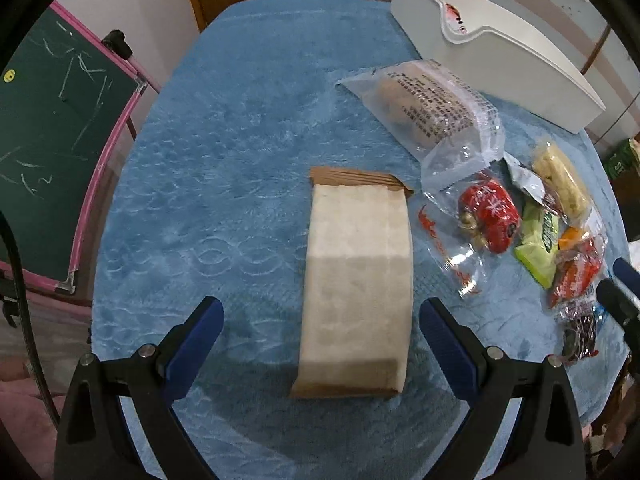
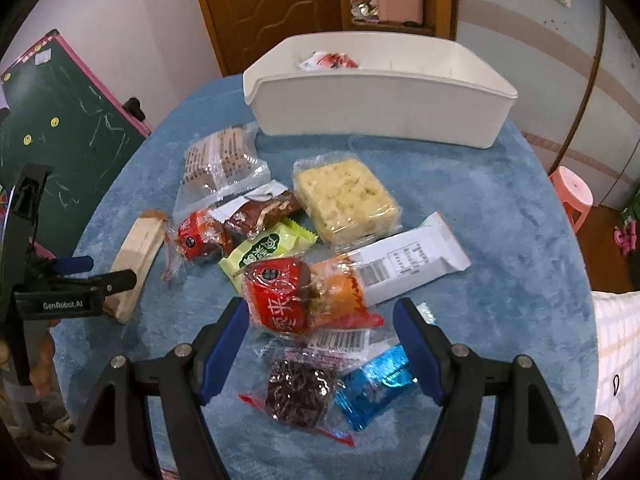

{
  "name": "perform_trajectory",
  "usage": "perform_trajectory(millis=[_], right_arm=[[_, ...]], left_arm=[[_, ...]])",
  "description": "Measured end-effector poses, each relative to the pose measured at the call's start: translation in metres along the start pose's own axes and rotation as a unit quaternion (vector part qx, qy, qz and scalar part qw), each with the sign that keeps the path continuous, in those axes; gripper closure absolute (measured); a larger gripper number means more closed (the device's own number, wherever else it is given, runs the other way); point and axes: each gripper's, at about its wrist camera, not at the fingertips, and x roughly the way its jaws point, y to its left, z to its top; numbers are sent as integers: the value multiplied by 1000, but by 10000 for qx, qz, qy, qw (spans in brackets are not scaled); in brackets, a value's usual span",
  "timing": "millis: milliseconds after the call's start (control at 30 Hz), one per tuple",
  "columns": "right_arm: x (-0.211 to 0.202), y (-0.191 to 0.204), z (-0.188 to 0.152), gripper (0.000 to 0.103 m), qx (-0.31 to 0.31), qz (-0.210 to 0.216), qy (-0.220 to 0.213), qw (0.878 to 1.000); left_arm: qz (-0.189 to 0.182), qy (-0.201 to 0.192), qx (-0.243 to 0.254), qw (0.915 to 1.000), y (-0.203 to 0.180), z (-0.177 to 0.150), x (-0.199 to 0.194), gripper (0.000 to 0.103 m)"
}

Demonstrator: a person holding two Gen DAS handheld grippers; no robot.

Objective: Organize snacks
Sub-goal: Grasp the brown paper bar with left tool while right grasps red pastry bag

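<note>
Both grippers (image 1: 320, 320) (image 2: 320, 332) down-tilted, jaws apart

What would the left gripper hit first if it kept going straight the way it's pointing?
Most likely the tan paper-wrapped bar, lying on the blue cloth centred between the open left gripper fingers. Nothing shows in between, though depth is hard to judge.

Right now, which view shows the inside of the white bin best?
The right wrist view: the white bin faces the camera open, with one red-and-white packet inside. The left wrist view shows only its outer wall at the edge, and a glimpse of that packet.
</note>
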Motion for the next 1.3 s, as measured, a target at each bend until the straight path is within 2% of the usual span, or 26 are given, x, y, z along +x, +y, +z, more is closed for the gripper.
perform_trajectory(millis=[233,400,633,867,967,1033,1100,1133,1200,1233,1267,1300], right_arm=[[24,8,2,28,-114,36,233,9997],[28,10,1,28,-155,60,169,9997],[28,14,-1,28,-241,-19,96,9997],[33,19,2,23,-243,-171,97,9995],[32,18,0,26,-228,-158,51,9996],[31,17,-1,31,-217,-127,11,9997],[29,18,-2,45,-244,-38,-44,9997],[28,19,-3,45,-271,-22,-51,9996],[27,21,-3,47,-330,-52,-66,9994],[26,22,-4,47,-343,-68,-84,9994],[25,23,-4,48,-353,-78,-96,9993],[23,23,-4,48,-354,-88,-121,9993]], left_arm=[[-174,207,-177,9995,8,5,18,5],[149,156,4,9998,-7,3,25,0],[118,213,-179,9995,-4,6,26,0],[139,137,-240,9995,0,8,28,0],[143,44,-210,9997,-1,6,26,0],[145,-1,-213,9997,-2,3,25,0],[161,-47,-197,9997,-3,0,23,0],[179,-52,-177,9997,-4,-2,23,1],[164,-154,-93,9997,-9,-4,16,15],[141,-225,-17,9996,-14,-6,13,34],[163,-297,67,9994,-19,-7,9,43],[253,-311,128,9991,-22,-9,7,44]])
